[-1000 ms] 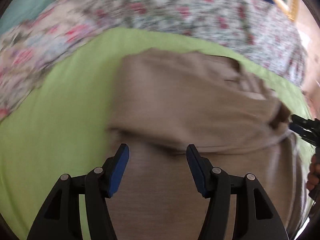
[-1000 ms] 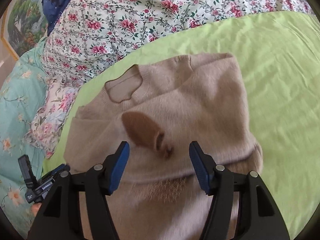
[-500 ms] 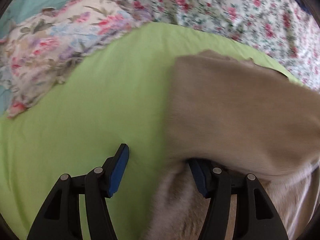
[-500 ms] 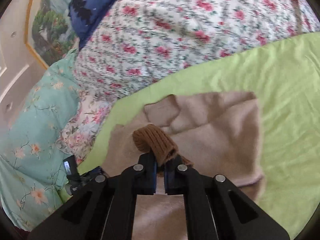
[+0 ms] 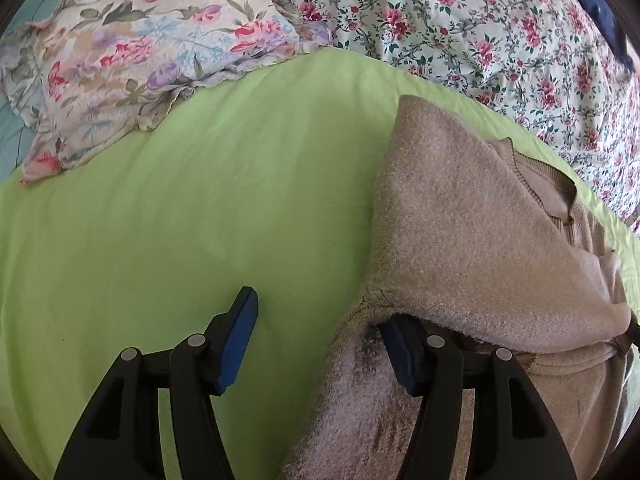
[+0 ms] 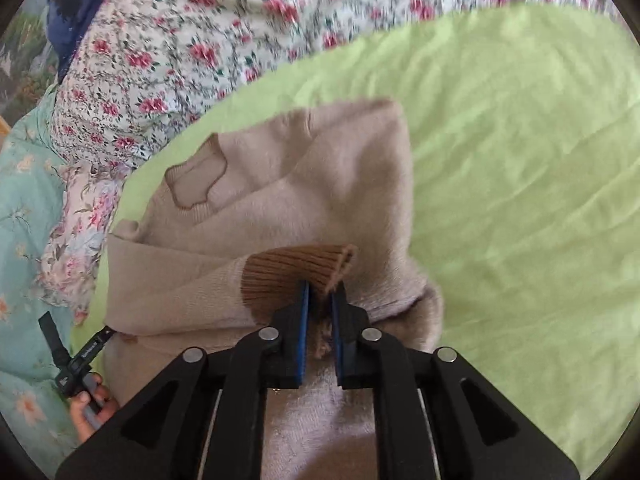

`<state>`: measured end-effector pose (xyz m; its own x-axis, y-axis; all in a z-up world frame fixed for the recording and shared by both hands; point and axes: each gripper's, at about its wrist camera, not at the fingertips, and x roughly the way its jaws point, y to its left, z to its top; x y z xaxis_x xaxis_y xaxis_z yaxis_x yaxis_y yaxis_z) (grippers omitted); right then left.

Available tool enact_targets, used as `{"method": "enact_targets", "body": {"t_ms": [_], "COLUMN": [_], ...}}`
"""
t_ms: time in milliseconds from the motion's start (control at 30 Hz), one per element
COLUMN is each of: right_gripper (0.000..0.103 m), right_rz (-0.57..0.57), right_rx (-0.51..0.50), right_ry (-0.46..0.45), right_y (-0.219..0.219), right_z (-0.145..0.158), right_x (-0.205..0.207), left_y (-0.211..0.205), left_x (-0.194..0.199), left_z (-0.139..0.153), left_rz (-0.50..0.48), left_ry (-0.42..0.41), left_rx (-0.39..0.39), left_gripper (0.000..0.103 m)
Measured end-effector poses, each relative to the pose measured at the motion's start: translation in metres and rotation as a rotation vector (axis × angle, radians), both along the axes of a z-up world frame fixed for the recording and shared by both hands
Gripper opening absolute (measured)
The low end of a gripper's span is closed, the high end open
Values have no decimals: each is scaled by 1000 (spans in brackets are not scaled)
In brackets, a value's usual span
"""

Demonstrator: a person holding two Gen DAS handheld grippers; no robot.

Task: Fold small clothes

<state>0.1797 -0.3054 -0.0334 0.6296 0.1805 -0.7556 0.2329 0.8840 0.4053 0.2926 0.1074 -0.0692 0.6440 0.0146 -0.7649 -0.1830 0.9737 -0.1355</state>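
A beige fuzzy sweater (image 5: 472, 232) lies partly folded on the green sheet (image 5: 200, 220). My left gripper (image 5: 320, 328) is open at the sweater's left edge, its right finger (image 5: 400, 356) tucked under a folded flap, its left finger over bare sheet. In the right wrist view the sweater (image 6: 312, 192) shows its neck opening at upper left. My right gripper (image 6: 320, 304) is shut on the brown ribbed sleeve cuff (image 6: 300, 272) and holds it over the sweater's body.
A floral quilt (image 5: 500, 28) and a floral pillow (image 5: 120, 60) lie behind the sweater. A teal floral cover (image 6: 24, 260) is at left. My left hand on the other gripper's handle (image 6: 80, 372) shows at lower left of the right wrist view.
My right gripper stayed shut on the cuff and carried it lower across the sweater. The left gripper stayed open at the sweater's left edge, shifted slightly.
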Motion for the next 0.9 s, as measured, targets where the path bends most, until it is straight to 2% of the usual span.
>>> {"method": "enact_targets", "body": {"t_ms": [67,133,200,267,367,500,567,600,700,733,800,900], "right_gripper": [32,43,49,63,79,82,83,84,85,85,87,87], "right_rz": [-15,-20,28,142,328,549,639,657,724,754,830,894], "right_rx": [-38,-68,-72,-27,71,84,168,161,28,25,92,271], "right_ry": [-22,-72,-129,-142,-145,-119,-87,-63,25,70,158,142], "right_y": [0,6,23,50,101,185,222,235,281,293,311,326], "right_z": [11,28,45,54,56,53,46,42,26,16,-6,-17], "right_x": [-6,-12,-8,11,53,122,161,172,214,228,244,262], "left_y": [4,5,4,2,-1,1,3,4,7,7,9,12], "left_x": [0,0,-1,-1,-2,-2,-3,-5,-7,-8,-10,-13], "left_z": [-1,-2,-2,-2,-2,-3,-3,-3,-4,-4,-5,-7], "left_rz": [8,12,19,27,33,29,25,24,20,20,18,16], "left_ry": [-3,-5,-10,-13,-16,-22,-29,-35,-51,-56,-70,-94], "left_rx": [-29,-40,-36,-28,-17,-27,-36,-42,-70,-78,-98,-128], "left_gripper": [62,62,63,63,63,64,64,64,64,64,65,66]}}
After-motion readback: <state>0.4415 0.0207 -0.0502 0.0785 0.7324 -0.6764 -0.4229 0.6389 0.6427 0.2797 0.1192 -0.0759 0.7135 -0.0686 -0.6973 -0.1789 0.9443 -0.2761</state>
